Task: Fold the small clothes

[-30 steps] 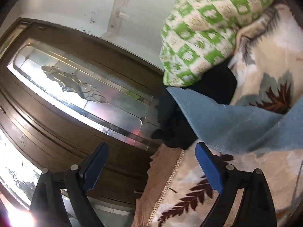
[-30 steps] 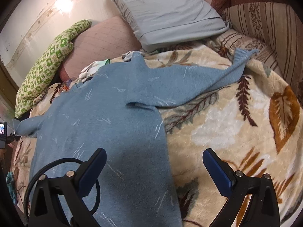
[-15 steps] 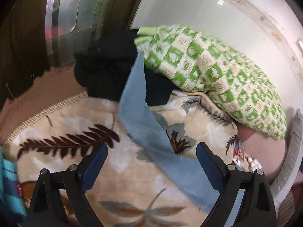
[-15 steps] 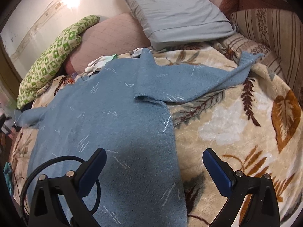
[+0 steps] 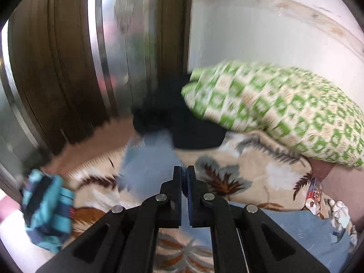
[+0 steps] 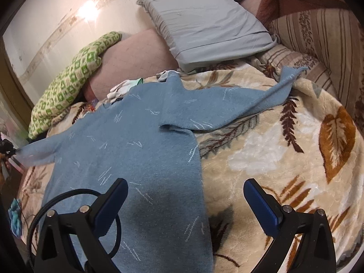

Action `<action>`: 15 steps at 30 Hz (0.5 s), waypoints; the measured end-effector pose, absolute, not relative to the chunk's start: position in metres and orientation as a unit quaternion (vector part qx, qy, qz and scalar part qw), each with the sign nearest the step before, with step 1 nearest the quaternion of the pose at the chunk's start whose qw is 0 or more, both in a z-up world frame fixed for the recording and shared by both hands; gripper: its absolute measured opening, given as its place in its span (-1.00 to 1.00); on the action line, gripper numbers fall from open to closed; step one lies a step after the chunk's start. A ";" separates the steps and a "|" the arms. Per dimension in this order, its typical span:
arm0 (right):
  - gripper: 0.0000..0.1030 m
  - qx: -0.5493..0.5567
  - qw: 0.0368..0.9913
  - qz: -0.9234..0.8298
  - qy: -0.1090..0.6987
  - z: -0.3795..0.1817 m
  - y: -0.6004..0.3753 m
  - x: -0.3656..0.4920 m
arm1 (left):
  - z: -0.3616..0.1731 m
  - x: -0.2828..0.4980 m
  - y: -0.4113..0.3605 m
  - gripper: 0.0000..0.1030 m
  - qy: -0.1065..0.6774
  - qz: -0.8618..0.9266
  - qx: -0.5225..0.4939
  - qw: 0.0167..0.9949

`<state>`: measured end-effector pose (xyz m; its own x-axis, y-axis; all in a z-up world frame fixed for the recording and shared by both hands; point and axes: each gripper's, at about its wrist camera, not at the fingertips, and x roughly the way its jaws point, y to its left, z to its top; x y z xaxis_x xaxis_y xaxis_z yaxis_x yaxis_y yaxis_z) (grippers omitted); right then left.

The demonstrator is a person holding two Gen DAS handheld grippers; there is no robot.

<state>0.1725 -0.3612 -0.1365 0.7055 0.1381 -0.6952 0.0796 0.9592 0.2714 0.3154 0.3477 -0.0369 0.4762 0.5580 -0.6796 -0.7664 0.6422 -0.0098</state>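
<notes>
A light blue sweater (image 6: pixel 136 150) lies spread flat on the leaf-patterned blanket (image 6: pixel 284 154), one sleeve (image 6: pixel 254 100) stretched to the right. My left gripper (image 5: pixel 184 173) is shut on the end of the other sleeve (image 5: pixel 147 159) at the bed's left side; this gripper shows small at the left edge of the right wrist view (image 6: pixel 6 150). My right gripper (image 6: pixel 185 195) is open and empty, above the sweater's lower hem, its left finger over the cloth and its right finger over the blanket.
A green patterned pillow (image 5: pixel 284 113) and a dark garment (image 5: pixel 177 118) lie past the sleeve, next to a wooden door (image 5: pixel 68 68). A turquoise cloth (image 5: pixel 47 207) lies at the left. A grey pillow (image 6: pixel 204 20) and pink cushion (image 6: pixel 132 61) are at the bedhead.
My left gripper has moved down onto the sleeve end and closed on it; it was open before. My right gripper has stayed open over the hem, shifting slightly.
</notes>
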 end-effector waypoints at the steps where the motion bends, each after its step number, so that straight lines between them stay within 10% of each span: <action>1: 1.00 0.144 0.912 0.017 0.383 -0.138 -0.364 0.172 | -0.026 0.324 0.343 -0.87 0.319 0.417 -0.141 0.839; 2: 1.00 0.143 0.912 0.016 0.384 -0.140 -0.366 0.171 | -0.018 0.328 0.347 -0.77 0.309 0.429 -0.137 0.838; 5: 1.00 0.138 0.910 0.002 0.391 -0.146 -0.372 0.171 | -0.028 0.371 0.375 1.00 0.330 0.486 -0.098 0.804; 15: 1.00 0.130 0.913 0.014 0.387 -0.140 -0.370 0.173 | -0.084 0.204 0.443 1.00 0.330 0.366 -0.341 0.801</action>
<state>0.1726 -0.3703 -0.1403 0.7002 0.1259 -0.7028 0.0757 0.9657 0.2484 0.2036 0.4433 -0.0839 0.5148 0.3620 -0.7771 -0.8108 0.5001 -0.3042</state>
